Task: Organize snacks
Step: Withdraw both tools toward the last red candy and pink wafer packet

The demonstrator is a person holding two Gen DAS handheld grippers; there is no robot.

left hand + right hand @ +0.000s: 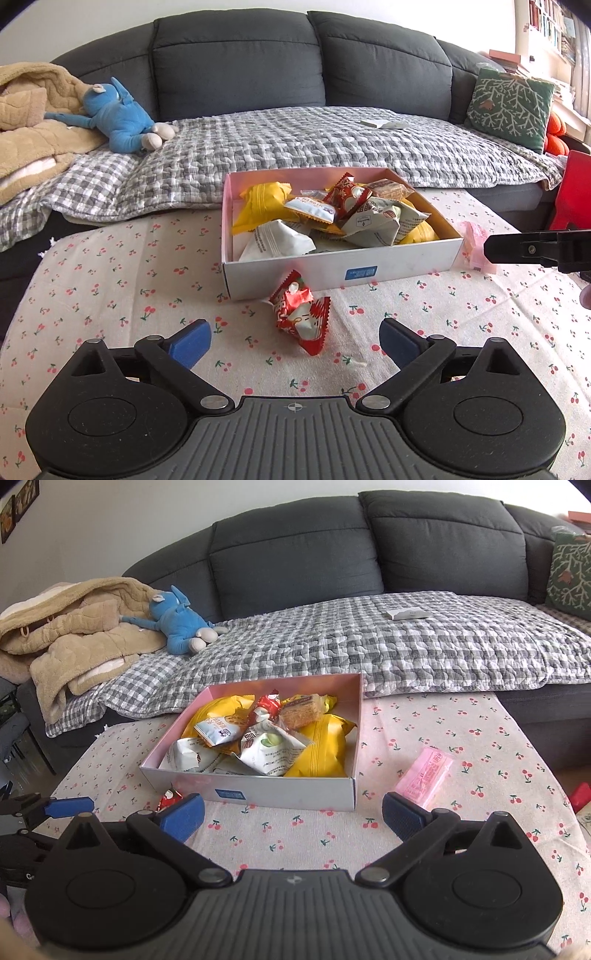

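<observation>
Two blue-padded grippers hover with jaws spread and empty over a cherry-print tablecloth [110, 280] beside a shallow white cardboard box [399, 264] of snacks.

The box, pink inside, holds crinkled foil and plastic packets: puffy yellow bags [325, 749], white pillow packs [275, 242], a red wrapper and a clear-wrapped wafer bar [301, 710]. The left gripper [295, 341] is released, its ribbed pads wide apart; a glossy, creased red-and-white candy packet [301, 317] lies on the cloth just ahead of them, close to the box's front wall. The right gripper [293, 814] is likewise open; a flat pink plastic sachet [424, 775] lies right of the box, just beyond its right pad. Behind stands a dark grey fabric sofa [240, 59] under a puckered grey checked quilt [295, 147].
</observation>
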